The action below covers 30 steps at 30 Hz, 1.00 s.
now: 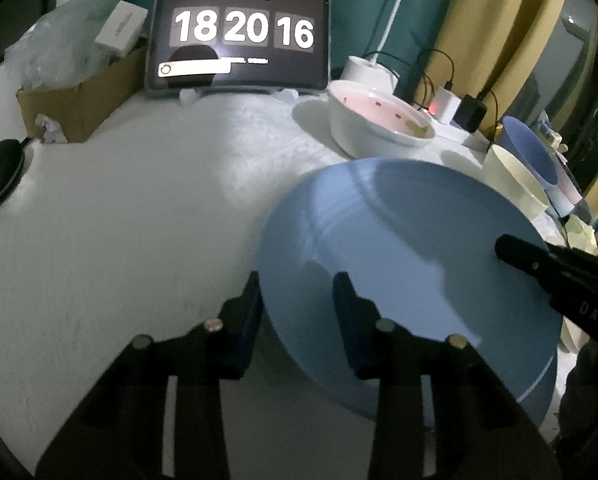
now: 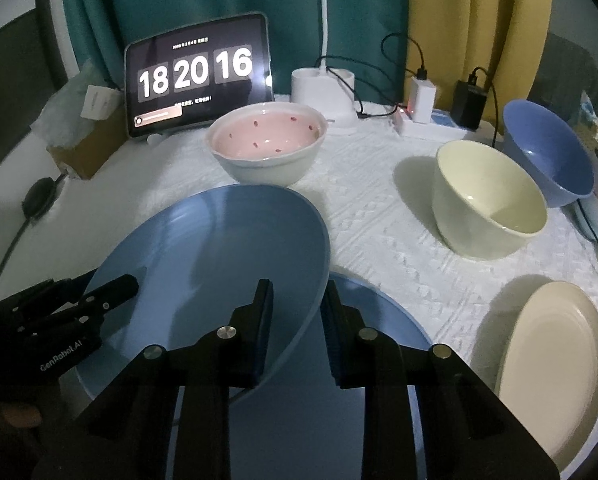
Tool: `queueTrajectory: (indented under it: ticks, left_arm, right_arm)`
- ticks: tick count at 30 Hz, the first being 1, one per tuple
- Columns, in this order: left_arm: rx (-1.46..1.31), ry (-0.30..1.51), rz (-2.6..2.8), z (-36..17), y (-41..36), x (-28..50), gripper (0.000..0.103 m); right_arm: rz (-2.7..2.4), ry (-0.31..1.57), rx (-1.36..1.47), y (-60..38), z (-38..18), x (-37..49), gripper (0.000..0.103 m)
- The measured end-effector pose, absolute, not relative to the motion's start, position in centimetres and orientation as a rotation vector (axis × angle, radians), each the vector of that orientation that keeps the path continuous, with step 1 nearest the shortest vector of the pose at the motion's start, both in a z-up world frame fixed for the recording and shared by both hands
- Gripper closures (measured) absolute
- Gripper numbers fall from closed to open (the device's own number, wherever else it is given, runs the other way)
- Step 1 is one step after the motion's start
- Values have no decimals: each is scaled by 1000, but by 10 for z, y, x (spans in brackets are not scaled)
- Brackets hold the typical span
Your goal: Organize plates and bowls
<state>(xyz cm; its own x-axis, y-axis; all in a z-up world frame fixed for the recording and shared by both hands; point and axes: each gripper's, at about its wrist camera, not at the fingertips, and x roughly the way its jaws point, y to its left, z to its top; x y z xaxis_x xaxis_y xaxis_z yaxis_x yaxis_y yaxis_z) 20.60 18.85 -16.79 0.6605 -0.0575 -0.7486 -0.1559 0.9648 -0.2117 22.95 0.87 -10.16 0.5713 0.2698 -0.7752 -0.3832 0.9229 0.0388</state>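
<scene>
Both views are dim and bluish, with heavy fisheye bending and dark vignette at the corners. The tablet (image 1: 241, 34) glows brightest, its digits crisp. Bowls cast soft shadows leftward on the tabletop (image 2: 379, 216). Slight blur and grain soften edges; the lifted plate (image 1: 411, 256) carries a faint sheen.

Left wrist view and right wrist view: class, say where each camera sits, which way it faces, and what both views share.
Left wrist: on the left gripper, facing down across the table toward the clock tablet; its fingers straddle the blue plate's left rim.
Right wrist: on the right gripper, facing likewise; fingers straddle the right rim.
Shared: plate, tablet, pink bowl, each other's gripper.
</scene>
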Motion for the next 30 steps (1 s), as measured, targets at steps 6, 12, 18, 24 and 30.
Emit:
queueTrajectory:
  ticks: [6, 12, 18, 24, 30]
  left_arm:
    - [-266, 848, 42, -162, 180, 197, 67]
    - [-238, 820, 31, -148, 164, 191, 67]
    - [-212, 807, 16, -138, 146, 188, 67]
    - [-184, 794, -2, -129, 124, 186, 67]
    - [-154, 792, -18, -124, 100, 185, 67]
  right_arm:
    - [378, 859, -132, -1, -93, 222, 79]
    - [370, 846, -103, -18, -87, 215, 80]
    - [356, 829, -78, -36, -82, 209, 80]
    - [337, 815, -49, -59, -79, 204, 80]
    - [324, 802, -23, -83, -76, 199, 80]
